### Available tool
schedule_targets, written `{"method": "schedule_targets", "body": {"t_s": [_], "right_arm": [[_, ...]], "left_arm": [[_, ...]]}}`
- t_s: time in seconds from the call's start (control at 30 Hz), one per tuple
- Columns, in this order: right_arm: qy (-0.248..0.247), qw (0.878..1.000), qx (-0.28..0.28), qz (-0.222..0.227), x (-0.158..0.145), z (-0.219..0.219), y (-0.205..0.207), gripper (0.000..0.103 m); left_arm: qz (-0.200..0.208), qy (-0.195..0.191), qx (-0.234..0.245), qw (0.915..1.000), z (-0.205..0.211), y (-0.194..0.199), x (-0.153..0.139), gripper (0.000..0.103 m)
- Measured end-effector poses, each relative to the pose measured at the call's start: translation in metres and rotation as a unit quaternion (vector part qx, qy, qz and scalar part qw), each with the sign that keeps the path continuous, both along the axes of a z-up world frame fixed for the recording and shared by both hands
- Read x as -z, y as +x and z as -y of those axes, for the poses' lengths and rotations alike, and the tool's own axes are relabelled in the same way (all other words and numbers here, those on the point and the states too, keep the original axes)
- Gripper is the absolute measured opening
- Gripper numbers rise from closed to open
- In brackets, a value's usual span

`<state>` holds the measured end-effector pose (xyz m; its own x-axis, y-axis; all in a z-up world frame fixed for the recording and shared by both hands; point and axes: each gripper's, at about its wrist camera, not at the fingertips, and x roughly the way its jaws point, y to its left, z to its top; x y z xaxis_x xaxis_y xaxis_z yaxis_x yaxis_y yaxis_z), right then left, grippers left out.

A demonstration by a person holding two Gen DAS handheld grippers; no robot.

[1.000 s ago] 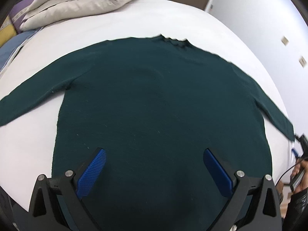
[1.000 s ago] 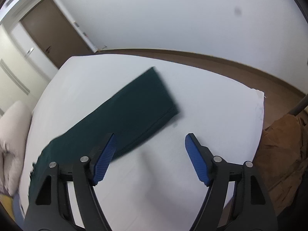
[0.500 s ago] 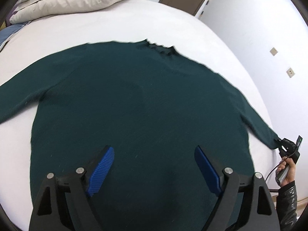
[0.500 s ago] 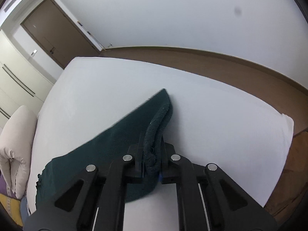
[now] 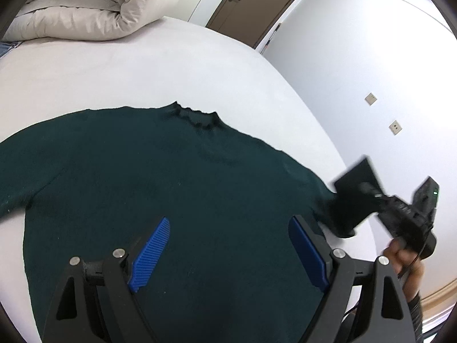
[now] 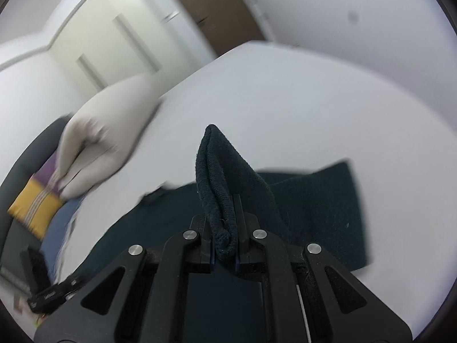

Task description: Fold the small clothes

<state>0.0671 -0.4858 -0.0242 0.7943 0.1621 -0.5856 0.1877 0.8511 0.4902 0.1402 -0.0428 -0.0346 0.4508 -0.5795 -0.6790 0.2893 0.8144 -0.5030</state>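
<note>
A dark green sweater (image 5: 160, 177) lies spread flat on the white bed (image 5: 142, 65), collar pointing away. My left gripper (image 5: 228, 254) is open with blue pads, hovering over the sweater's lower body and holding nothing. My right gripper (image 6: 224, 245) is shut on the cuff of the right sleeve (image 6: 220, 177) and holds it lifted off the bed. In the left wrist view the right gripper (image 5: 400, 214) shows at the right with the sleeve end (image 5: 354, 188) raised over the sweater's right side. The sweater's body (image 6: 314, 200) lies below the lifted sleeve.
A rolled cream duvet (image 5: 85, 5) lies at the bed's far left, also in the right wrist view (image 6: 105, 131). A yellow and purple pillow (image 6: 37, 200) lies beside it. A brown door (image 5: 257, 3) and white wall stand beyond the bed.
My right gripper closed on the sleeve cuff, lifted it and swung it inward over the sweater. My left gripper pulled back and tilted up a little, staying open.
</note>
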Motion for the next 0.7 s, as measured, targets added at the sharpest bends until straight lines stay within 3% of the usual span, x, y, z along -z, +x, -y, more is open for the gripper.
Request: {"method": "schedule_targets", "body": {"t_s": [0.1,0.13,0.2,0.27,0.33,0.37,0.43,0.53,0.57,0.7], "right_arm": [[-0.002,0.999,-0.051,-0.021,0.028,-0.058,0.022,0.007],[0.0,0.998,-0.063,-0.032,0.064,-0.08,0.017,0.011],[0.015,0.994,-0.089,-0.055,0.094,-0.102,0.028,0.014],[0.033,0.991,-0.113,-0.069,0.13,-0.133,0.007,0.035],[0.04,0.99,-0.114,-0.071,0.163,-0.145,-0.029,0.047],[0.035,0.991,-0.114,-0.066,0.165,-0.168,-0.06,0.047],[0.025,0.992,-0.108,-0.058,0.159,-0.181,-0.067,0.047],[0.041,0.994,-0.092,-0.046,0.086,-0.112,-0.084,0.047],[0.043,0.994,-0.089,-0.044,0.069,-0.13,-0.068,0.047],[0.041,0.996,-0.073,-0.03,0.044,-0.106,-0.103,0.047]], "left_arm": [[-0.001,-0.006,0.001,1.0,-0.006,0.002,0.004,0.087],[-0.008,-0.011,-0.001,0.9999,-0.007,0.004,0.008,0.087],[-0.019,-0.021,0.0,0.9996,-0.007,0.006,0.015,0.087],[-0.03,-0.027,0.004,0.9992,-0.003,0.007,0.021,0.087],[-0.04,-0.034,0.015,0.9985,0.007,0.01,0.028,0.087],[-0.045,-0.036,0.019,0.9982,0.012,0.011,0.032,0.087],[-0.053,-0.04,0.031,0.9973,0.029,0.015,0.037,0.087],[-0.058,-0.045,0.05,0.9961,0.058,0.024,0.045,0.086],[-0.06,-0.044,0.055,0.9957,0.069,0.027,0.048,0.085],[-0.079,-0.039,0.068,0.9937,0.095,0.037,0.061,0.079]]}}
